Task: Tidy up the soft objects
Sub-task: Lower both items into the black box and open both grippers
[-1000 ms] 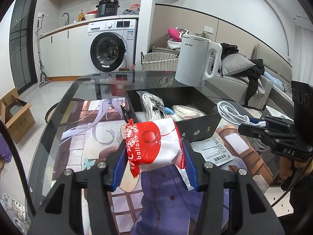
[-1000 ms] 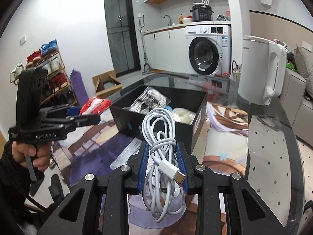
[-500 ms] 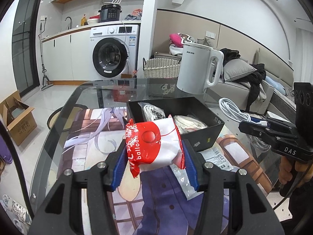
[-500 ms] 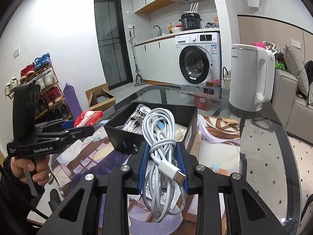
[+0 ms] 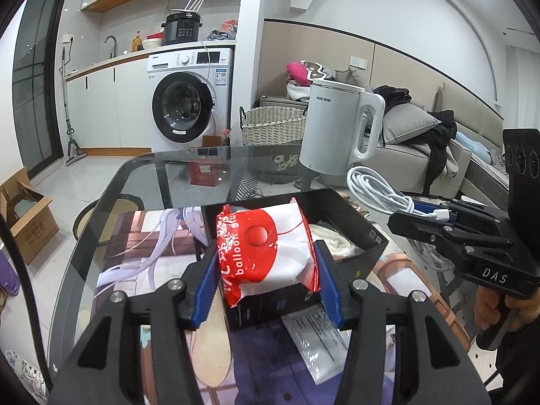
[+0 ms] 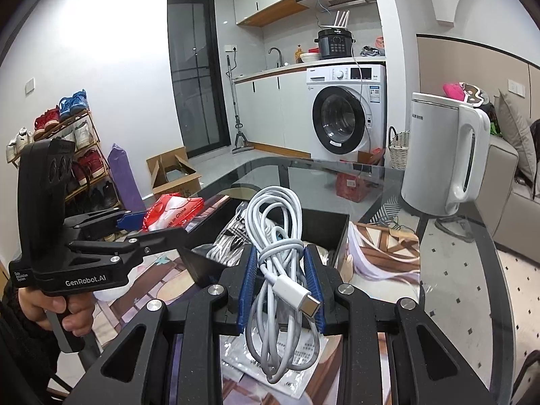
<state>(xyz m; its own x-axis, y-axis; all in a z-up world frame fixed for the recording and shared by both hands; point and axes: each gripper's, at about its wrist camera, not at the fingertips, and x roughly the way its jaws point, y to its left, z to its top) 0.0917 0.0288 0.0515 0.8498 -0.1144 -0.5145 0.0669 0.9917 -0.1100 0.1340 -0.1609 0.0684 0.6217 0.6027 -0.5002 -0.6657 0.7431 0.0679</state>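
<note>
A red and white balloon packet (image 5: 266, 249) sits pinched between the blue pads of my left gripper (image 5: 266, 270), held above the near wall of the open black box (image 5: 368, 236). My right gripper (image 6: 280, 280) is shut on a coiled white charging cable (image 6: 276, 222), with the plug hanging at the front. The cable hangs just before the black box (image 6: 332, 227), which holds bagged cables and a pale soft item. In the right wrist view the left gripper (image 6: 135, 221) with its packet (image 6: 172, 211) is on the left. The left wrist view shows the right gripper (image 5: 438, 217) beside the box.
A white kettle (image 5: 337, 128) stands on the glass table (image 5: 141, 182) behind the box. A clear sleeve with a printed sheet (image 5: 317, 341) lies on the picture mat (image 5: 145, 246) in front of the box. A hand (image 6: 64, 310) grips the left tool.
Both grippers have risen and come forward toward the box. The packet now hangs over the box's near wall. Both grips are unchanged.
</note>
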